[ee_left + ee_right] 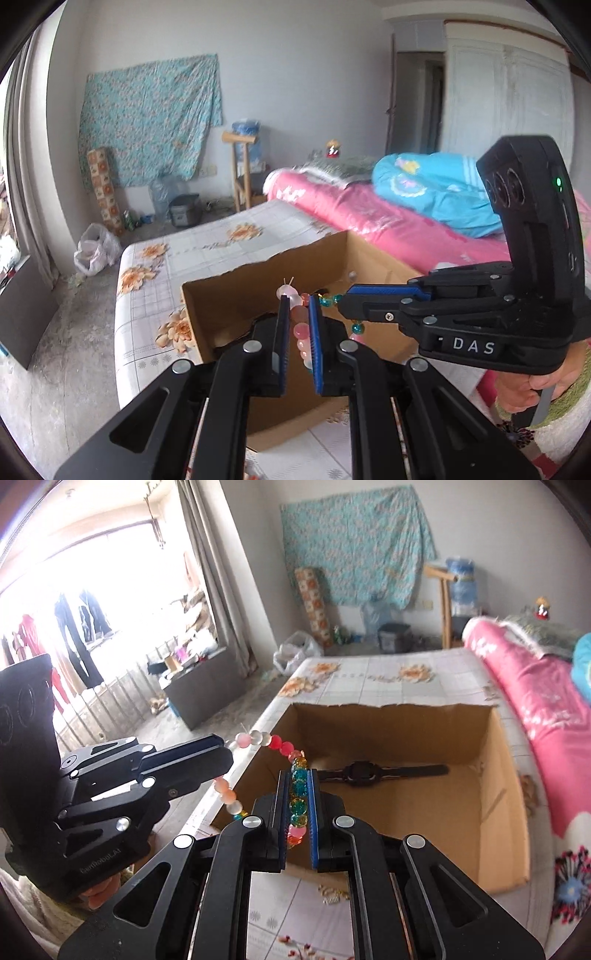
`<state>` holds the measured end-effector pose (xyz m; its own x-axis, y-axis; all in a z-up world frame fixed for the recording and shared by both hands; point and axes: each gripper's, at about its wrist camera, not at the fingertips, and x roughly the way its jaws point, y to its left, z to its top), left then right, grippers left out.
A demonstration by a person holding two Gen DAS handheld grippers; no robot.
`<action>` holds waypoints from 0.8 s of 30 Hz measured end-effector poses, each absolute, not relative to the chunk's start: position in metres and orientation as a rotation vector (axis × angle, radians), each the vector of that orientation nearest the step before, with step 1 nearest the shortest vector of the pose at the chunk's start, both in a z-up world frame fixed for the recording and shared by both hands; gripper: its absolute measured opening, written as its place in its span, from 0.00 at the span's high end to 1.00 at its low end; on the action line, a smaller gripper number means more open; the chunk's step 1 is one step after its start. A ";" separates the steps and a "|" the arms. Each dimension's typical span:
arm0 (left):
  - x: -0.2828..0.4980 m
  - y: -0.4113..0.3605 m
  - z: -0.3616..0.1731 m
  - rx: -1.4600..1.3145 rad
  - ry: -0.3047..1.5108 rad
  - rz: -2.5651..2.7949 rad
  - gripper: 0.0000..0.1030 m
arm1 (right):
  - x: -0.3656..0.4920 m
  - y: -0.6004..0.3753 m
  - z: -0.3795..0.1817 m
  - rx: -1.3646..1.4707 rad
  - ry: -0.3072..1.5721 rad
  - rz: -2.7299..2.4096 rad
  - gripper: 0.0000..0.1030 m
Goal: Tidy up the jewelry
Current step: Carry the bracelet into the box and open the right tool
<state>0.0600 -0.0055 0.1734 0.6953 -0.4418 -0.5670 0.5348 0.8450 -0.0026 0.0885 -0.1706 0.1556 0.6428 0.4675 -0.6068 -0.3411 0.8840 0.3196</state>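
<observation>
On right gripper (341, 308) housing, white "DAS" lettering

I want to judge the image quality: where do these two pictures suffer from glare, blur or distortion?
Right wrist view: the window is blown out white, while the bead bracelet and the watch in the cardboard box are sharp. Left wrist view: even light, soft blur on the bedding; both views bend straight edges near the black rim.

Both wrist views look forward and downward, close over the cardboard box (236, 306) on the bed (207, 251). Each catches the other gripper — both share box, bed and far wall.
</observation>
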 end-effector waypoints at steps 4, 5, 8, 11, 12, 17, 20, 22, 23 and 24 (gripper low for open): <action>0.103 -0.003 0.141 0.198 0.695 -0.490 0.91 | 0.141 -0.151 0.125 0.213 0.902 0.498 0.93; 0.111 -0.002 0.131 0.204 0.727 -0.481 0.91 | 0.150 -0.148 0.118 0.216 0.937 0.499 0.93; 0.128 -0.003 0.106 0.229 0.805 -0.464 0.91 | 0.171 -0.136 0.097 0.208 1.039 0.508 0.93; 0.133 -0.005 0.094 0.268 0.839 -0.457 0.91 | 0.177 -0.126 0.081 0.167 1.106 0.507 0.93; 0.134 -0.006 0.092 0.280 0.845 -0.457 0.90 | 0.178 -0.124 0.075 0.158 1.129 0.508 0.93; 0.139 -0.007 0.082 0.320 0.877 -0.447 0.90 | 0.190 -0.126 0.067 0.163 1.205 0.527 0.88; 0.140 -0.007 0.082 0.322 0.879 -0.433 0.90 | 0.191 -0.128 0.070 0.181 1.191 0.532 0.83; 0.140 -0.005 0.084 0.313 0.874 -0.426 0.90 | 0.189 -0.132 0.074 0.199 1.169 0.538 0.82; 0.138 -0.004 0.086 0.306 0.865 -0.423 0.90 | 0.187 -0.135 0.076 0.213 1.157 0.542 0.82; 0.135 -0.002 0.090 0.297 0.854 -0.421 0.90 | 0.185 -0.138 0.079 0.226 1.142 0.544 0.81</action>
